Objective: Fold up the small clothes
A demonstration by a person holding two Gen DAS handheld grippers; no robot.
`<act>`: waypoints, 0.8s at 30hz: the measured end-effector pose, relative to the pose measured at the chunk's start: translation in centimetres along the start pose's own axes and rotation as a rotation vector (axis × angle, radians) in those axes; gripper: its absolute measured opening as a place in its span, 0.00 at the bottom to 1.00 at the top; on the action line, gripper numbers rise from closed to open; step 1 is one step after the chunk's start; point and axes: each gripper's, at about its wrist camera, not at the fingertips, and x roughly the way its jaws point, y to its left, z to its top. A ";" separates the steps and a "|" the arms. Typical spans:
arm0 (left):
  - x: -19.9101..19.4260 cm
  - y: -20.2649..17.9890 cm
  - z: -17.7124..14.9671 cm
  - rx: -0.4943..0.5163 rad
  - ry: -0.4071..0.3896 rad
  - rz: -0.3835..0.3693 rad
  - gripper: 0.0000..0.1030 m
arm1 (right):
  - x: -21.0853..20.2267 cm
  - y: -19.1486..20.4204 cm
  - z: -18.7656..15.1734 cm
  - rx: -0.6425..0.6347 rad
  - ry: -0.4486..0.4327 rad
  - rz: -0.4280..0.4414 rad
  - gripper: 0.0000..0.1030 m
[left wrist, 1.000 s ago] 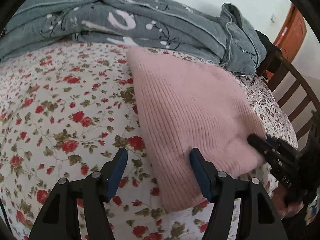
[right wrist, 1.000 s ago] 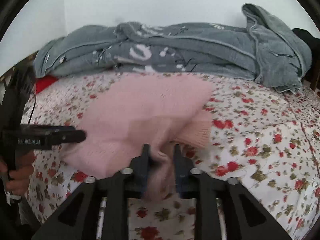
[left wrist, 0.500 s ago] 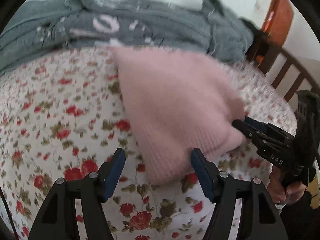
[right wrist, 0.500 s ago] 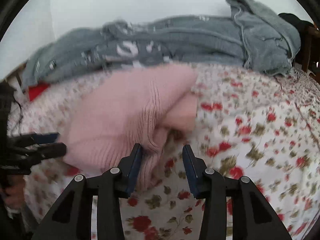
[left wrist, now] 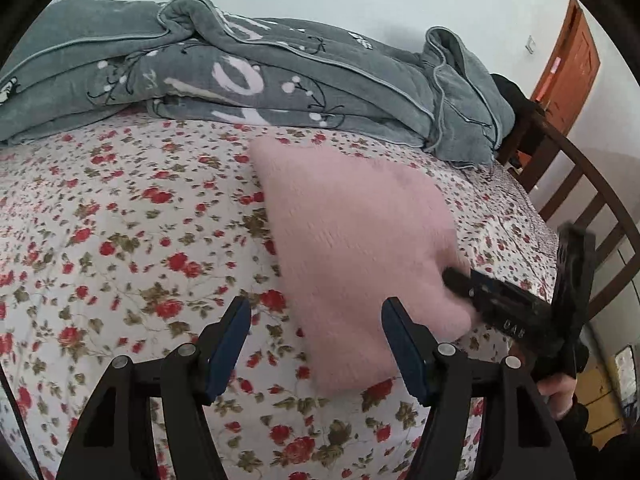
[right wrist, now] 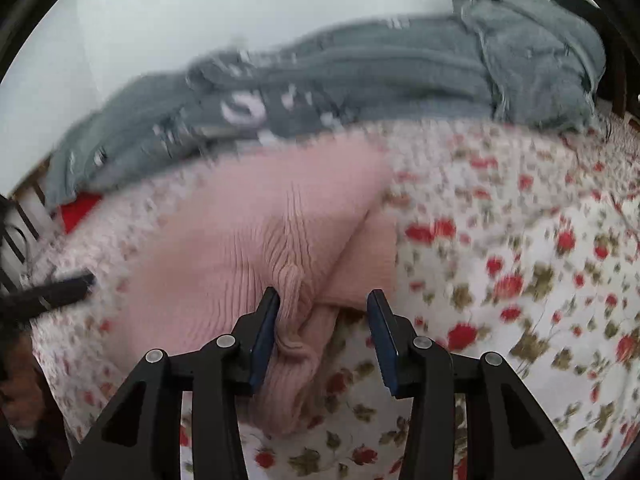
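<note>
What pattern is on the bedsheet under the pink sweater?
Small red roses with green leaves on white bedsheet, clearest in the left wrist view.

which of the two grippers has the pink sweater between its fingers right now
The right gripper: a bunched fold of the pink sweater sits between its open fingers. The left gripper is open over bare floral bedsheet.
</note>
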 end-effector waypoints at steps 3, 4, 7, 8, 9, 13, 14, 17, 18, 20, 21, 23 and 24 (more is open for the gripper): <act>0.3 0.7 0.3 -0.008 0.017 0.020 0.64 | -0.9 -0.2 -0.3 -0.026 0.008 -0.001 0.43; 0.6 0.9 0.5 -0.015 0.024 0.026 0.63 | -1.3 -0.4 -0.1 -0.024 0.008 0.006 0.43; 1.6 1.5 1.5 -0.066 0.044 0.005 0.63 | -2.7 -1.4 1.1 0.036 -0.010 0.063 0.48; 2.2 1.8 2.0 -0.095 0.058 -0.016 0.63 | -2.8 -1.8 1.7 0.063 -0.010 0.087 0.49; 2.5 2.0 2.3 -0.114 0.066 -0.032 0.63 | -2.8 -2.3 2.2 0.094 -0.007 0.117 0.49; 3.9 2.6 3.6 -0.155 0.090 -0.077 0.63 | -1.4 -4.2 3.8 0.204 0.042 0.182 0.52; 4.3 2.8 4.0 -0.165 0.096 -0.087 0.63 | -0.9 -4.5 4.1 0.223 0.058 0.186 0.53; 5.7 3.2 4.8 -0.187 0.123 -0.119 0.63 | 0.4 -4.9 4.7 0.254 0.097 0.184 0.58; 6.2 3.3 5.0 -0.190 0.132 -0.127 0.63 | 1.2 -5.1 5.0 0.265 0.117 0.171 0.61; 7.3 3.5 5.3 -0.197 0.154 -0.150 0.63 | 2.2 -5.3 5.2 0.280 0.140 0.157 0.64; 7.8 3.7 5.3 -0.200 0.165 -0.158 0.63 | 2.7 -5.4 5.2 0.285 0.153 0.158 0.67; 9.1 4.1 5.2 -0.217 0.199 -0.193 0.63 | 3.8 -5.7 5.2 0.312 0.180 0.184 0.68; 9.5 4.3 5.1 -0.230 0.208 -0.212 0.63 | 4.2 -5.9 5.2 0.326 0.190 0.203 0.70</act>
